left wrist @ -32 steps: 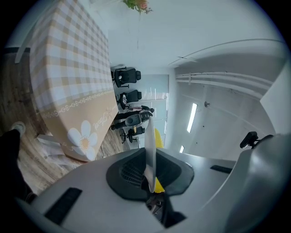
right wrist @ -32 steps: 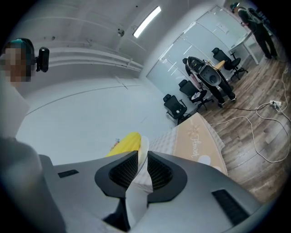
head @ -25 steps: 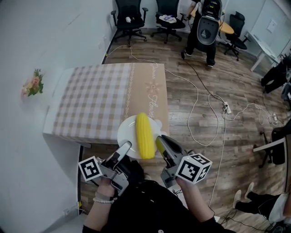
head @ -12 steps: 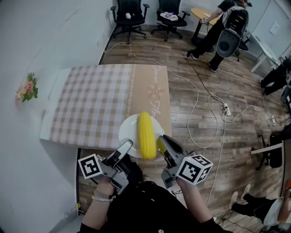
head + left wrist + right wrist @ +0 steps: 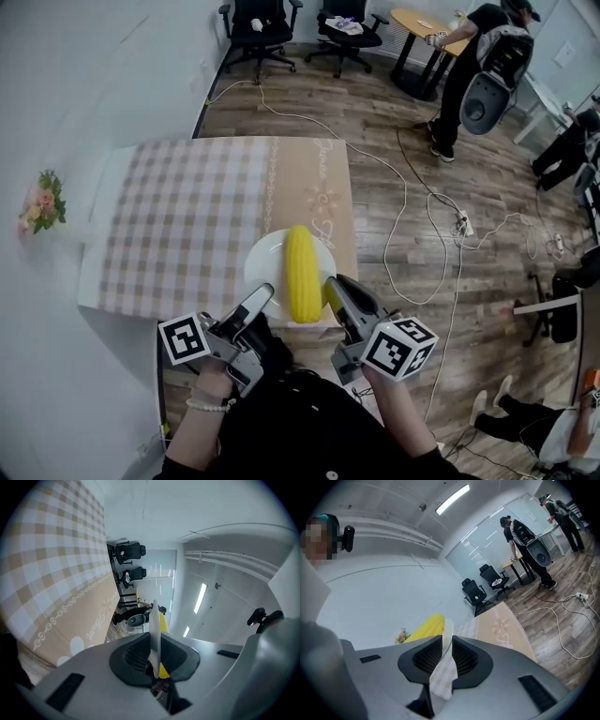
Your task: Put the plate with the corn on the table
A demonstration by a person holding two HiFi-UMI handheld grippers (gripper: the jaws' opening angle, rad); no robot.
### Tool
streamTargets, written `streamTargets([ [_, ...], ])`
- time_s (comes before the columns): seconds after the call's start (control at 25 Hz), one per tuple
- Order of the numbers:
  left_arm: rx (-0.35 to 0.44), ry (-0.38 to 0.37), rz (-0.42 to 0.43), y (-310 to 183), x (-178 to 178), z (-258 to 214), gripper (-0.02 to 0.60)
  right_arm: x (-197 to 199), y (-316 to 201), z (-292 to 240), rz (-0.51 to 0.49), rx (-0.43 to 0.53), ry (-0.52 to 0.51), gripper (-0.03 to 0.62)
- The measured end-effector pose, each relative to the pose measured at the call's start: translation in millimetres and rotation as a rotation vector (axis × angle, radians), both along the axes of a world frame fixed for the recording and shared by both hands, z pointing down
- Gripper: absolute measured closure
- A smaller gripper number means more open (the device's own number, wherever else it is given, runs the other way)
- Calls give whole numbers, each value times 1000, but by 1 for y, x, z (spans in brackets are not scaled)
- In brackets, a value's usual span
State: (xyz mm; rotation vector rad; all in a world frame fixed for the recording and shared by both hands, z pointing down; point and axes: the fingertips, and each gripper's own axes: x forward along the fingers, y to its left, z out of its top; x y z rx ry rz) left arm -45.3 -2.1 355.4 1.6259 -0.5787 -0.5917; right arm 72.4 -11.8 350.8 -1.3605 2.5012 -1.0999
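A white plate (image 5: 265, 260) carries a yellow corn cob (image 5: 301, 272) lying lengthwise. It hangs over the near right part of the checked table (image 5: 187, 216); whether it touches the cloth I cannot tell. My left gripper (image 5: 265, 296) is shut on the plate's near left rim. My right gripper (image 5: 330, 286) is shut on the near right rim. The left gripper view has the plate (image 5: 155, 630) edge-on between the jaws of the left gripper (image 5: 155, 660), with the corn (image 5: 162, 620) behind. In the right gripper view the right gripper (image 5: 445, 654) pinches the plate rim (image 5: 448, 632) beside the corn (image 5: 424, 627).
A beige runner (image 5: 314, 202) covers the table's right side. Flowers (image 5: 39, 202) hang on the wall at left. Cables (image 5: 412, 216) and a power strip (image 5: 464, 223) lie on the wood floor. Office chairs (image 5: 255, 19) and a person with a backpack (image 5: 483, 66) are far back.
The plate with the corn has come a little farther over the table's near edge, both grippers still on it. The person in the background has walked to the right.
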Motion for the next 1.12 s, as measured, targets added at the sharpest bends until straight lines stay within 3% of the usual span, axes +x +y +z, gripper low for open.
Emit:
streamTargets([
  [0.76, -37, -29, 43, -82, -29, 25, 545, -30, -78, 25, 24, -62, 42, 502],
  [1.12, -24, -61, 111, -84, -32, 45, 545, -32, -72, 48, 66, -94, 57, 503],
])
